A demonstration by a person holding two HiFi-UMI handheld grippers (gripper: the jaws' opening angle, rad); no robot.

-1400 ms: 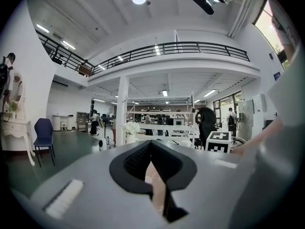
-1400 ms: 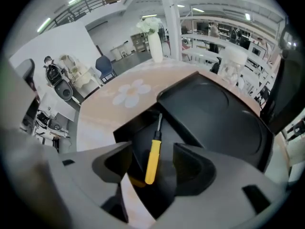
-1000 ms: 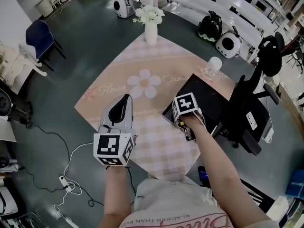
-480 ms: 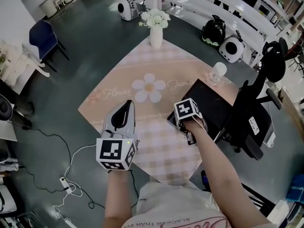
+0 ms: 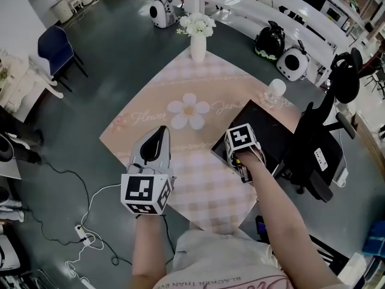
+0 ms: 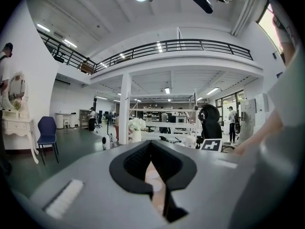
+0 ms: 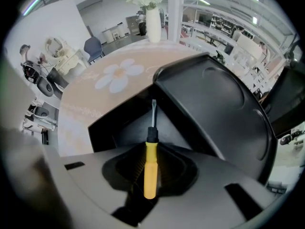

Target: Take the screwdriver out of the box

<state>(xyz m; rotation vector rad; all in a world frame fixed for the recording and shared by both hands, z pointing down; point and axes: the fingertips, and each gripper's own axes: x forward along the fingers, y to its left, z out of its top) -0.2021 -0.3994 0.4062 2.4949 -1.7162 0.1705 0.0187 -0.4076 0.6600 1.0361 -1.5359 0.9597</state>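
A black box (image 5: 271,128) stands open at the table's right edge, its lid (image 7: 214,99) tipped back. A screwdriver (image 7: 150,168) with a yellow handle and a thin metal blade lies in the box's near compartment. My right gripper (image 7: 150,180) points steeply down into it. Its jaws have just been closing, and the yellow handle is now pinched between them. In the head view the right gripper (image 5: 240,155) hides most of the tool. My left gripper (image 5: 157,138) hovers level over the tablecloth to the left, jaws together and holding nothing.
The table wears a pink checked cloth (image 5: 198,83) with a daisy print. A white vase of flowers (image 5: 198,41) stands at the far end and a white cup (image 5: 276,89) behind the box. A black office chair (image 5: 319,146) crowds the right side. Cables lie on the floor (image 5: 81,230).
The head camera has shifted slightly. Neither gripper has visibly moved over the table; the right one stays over the box's near corner.
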